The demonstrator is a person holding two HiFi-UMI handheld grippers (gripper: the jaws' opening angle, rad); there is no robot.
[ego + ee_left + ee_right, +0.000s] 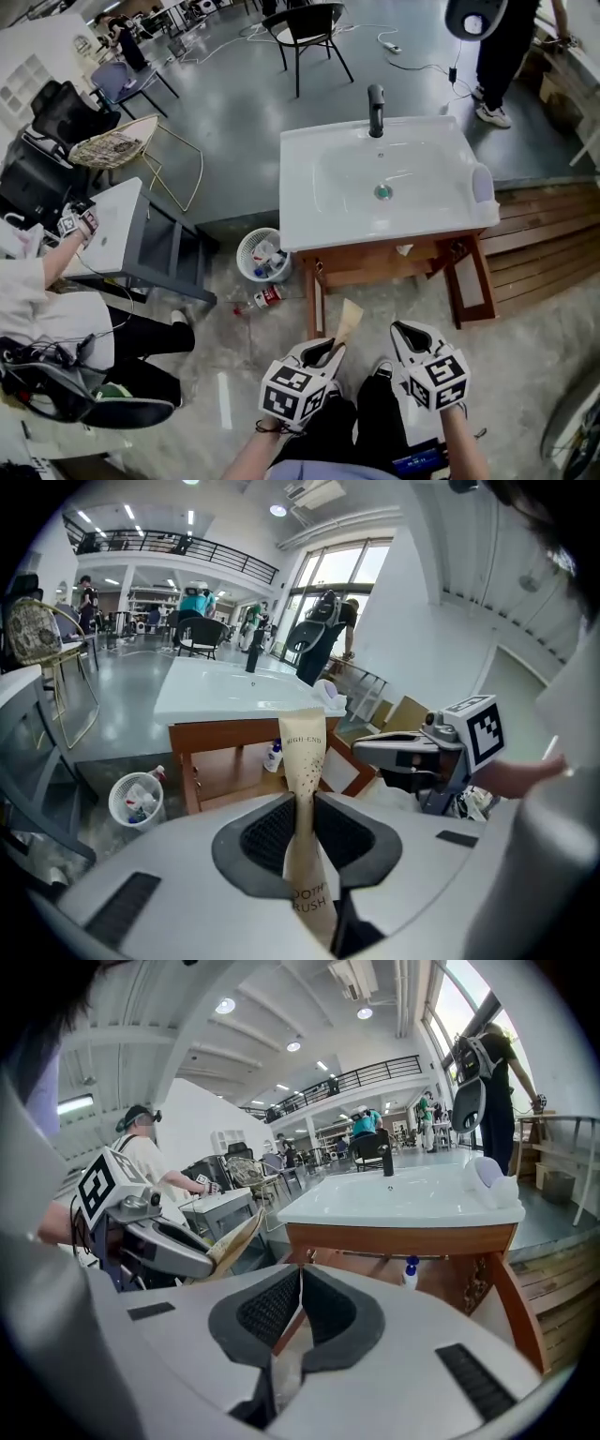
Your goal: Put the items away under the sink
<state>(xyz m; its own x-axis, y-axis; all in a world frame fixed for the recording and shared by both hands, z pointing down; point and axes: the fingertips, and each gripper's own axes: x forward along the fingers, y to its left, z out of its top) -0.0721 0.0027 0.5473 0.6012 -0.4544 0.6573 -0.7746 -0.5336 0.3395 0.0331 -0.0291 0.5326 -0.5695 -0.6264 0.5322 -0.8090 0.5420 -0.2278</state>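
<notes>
Left hand-held gripper (302,803) has its jaws closed to a narrow gap on a paper toothbrush packet (303,761). The pads pinch the packet partway along, so its upper part stands out past the fingertips and its printed lower end hangs back behind them. The packet's long axis runs the way this hand-held gripper points, forward and tilted down. In the head view the packet (347,322) sticks out ahead of this hand-held gripper (328,352) toward the wooden frame (375,267) that carries the sink (300,187).

The open space under the sink lies straight ahead of the packet's tip and apart from it, with floor between. A shelf (234,772) shows inside the frame, with a small bottle (273,755) already on it just left of the packet's line. As I read it, the coming move is a push along the packet's own axis, leading end first, under the front rail.

Right hand-held gripper (298,1288) is alongside, about as near the frame as the left one. Its jaws are together, with only a thin pale sliver in the seam that I cannot name. The same bottle (410,1272) lies ahead and right of it. Since the left one carries the packet, I would expect it to lead.
</notes>
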